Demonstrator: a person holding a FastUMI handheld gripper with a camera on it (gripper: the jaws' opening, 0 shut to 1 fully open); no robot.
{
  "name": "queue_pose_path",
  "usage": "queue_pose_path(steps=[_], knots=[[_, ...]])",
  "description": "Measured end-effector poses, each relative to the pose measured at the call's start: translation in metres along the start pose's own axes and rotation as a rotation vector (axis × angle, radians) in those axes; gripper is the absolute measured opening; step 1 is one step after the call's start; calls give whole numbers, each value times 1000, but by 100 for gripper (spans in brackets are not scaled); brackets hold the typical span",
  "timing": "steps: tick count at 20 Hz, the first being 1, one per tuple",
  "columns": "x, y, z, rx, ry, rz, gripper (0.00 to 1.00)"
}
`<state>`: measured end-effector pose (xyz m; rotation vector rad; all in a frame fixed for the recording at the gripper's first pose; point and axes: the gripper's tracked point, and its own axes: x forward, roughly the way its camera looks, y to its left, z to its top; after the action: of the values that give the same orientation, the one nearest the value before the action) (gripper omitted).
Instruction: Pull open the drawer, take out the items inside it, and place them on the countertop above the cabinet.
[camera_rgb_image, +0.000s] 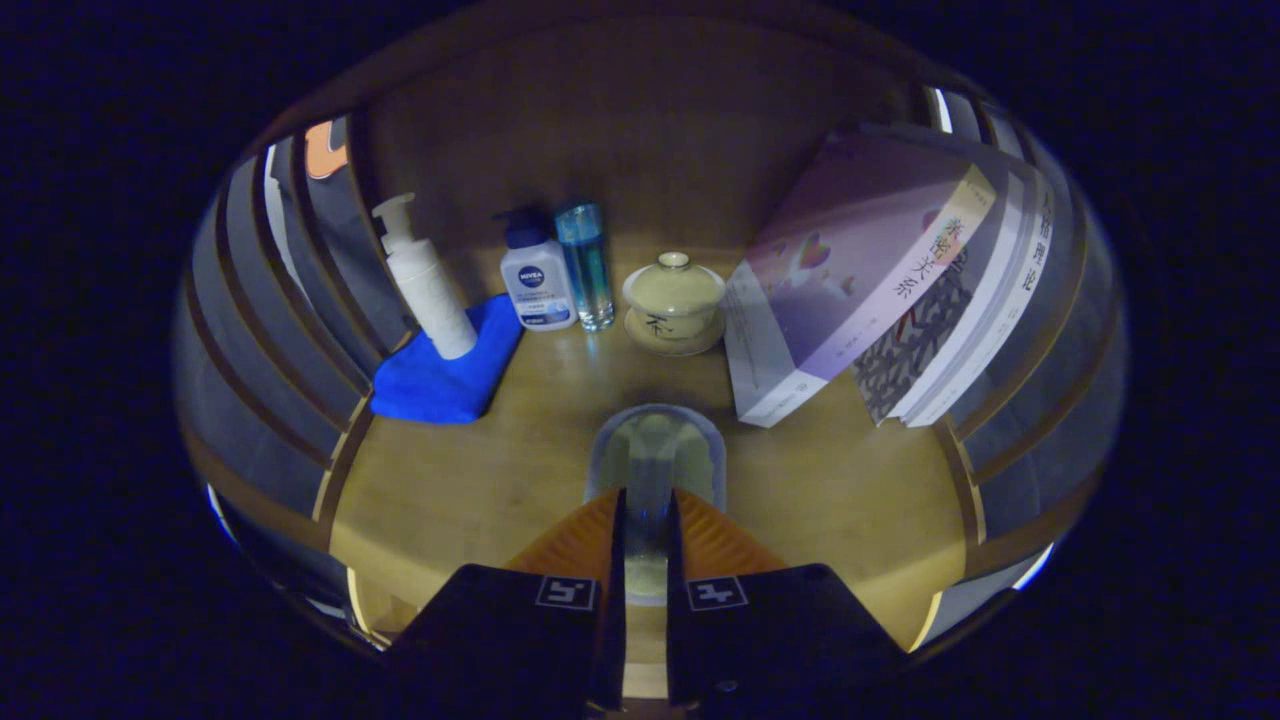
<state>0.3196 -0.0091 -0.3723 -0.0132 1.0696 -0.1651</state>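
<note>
Glass: we see a clear glass (655, 470) pinched between our fingers, upright on the wooden countertop (480, 490), with nothing touching it.
Gripper: our gripper (646, 520) has its two fingers drawn close together, each pressing a side of the glass near its lower part.
Lidded cup: beyond the glass stands a pale lidded tea cup (674, 300) on its saucer, well apart from the glass and straight ahead of it.
Bottles: beyond the glass and to its left we see a slim blue bottle (586, 262) and a white lotion bottle with a dark cap (536, 278), standing just beside each other.
Pump bottle: farther left of the glass a white pump bottle (425, 282) stands tilted on a folded blue cloth (445, 375).
Books: to the right of the glass a row of books (880, 280) leans to the left; the lowest corner of the nearest book comes near the glass but stays apart from it.
Surround: slatted wooden walls (270, 330) close the countertop on both sides of the glass, and a wooden back panel (640, 140) rises beyond the bottles.
</note>
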Motion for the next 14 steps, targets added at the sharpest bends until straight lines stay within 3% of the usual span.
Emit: queue_pose_path(steps=[4, 7, 14], knots=[[8, -1, -2, -58, -34, -20, 24], [4, -2, 0, -96, -63, -44, 37], [-49, 9, -3, -154, -219, 5, 67]])
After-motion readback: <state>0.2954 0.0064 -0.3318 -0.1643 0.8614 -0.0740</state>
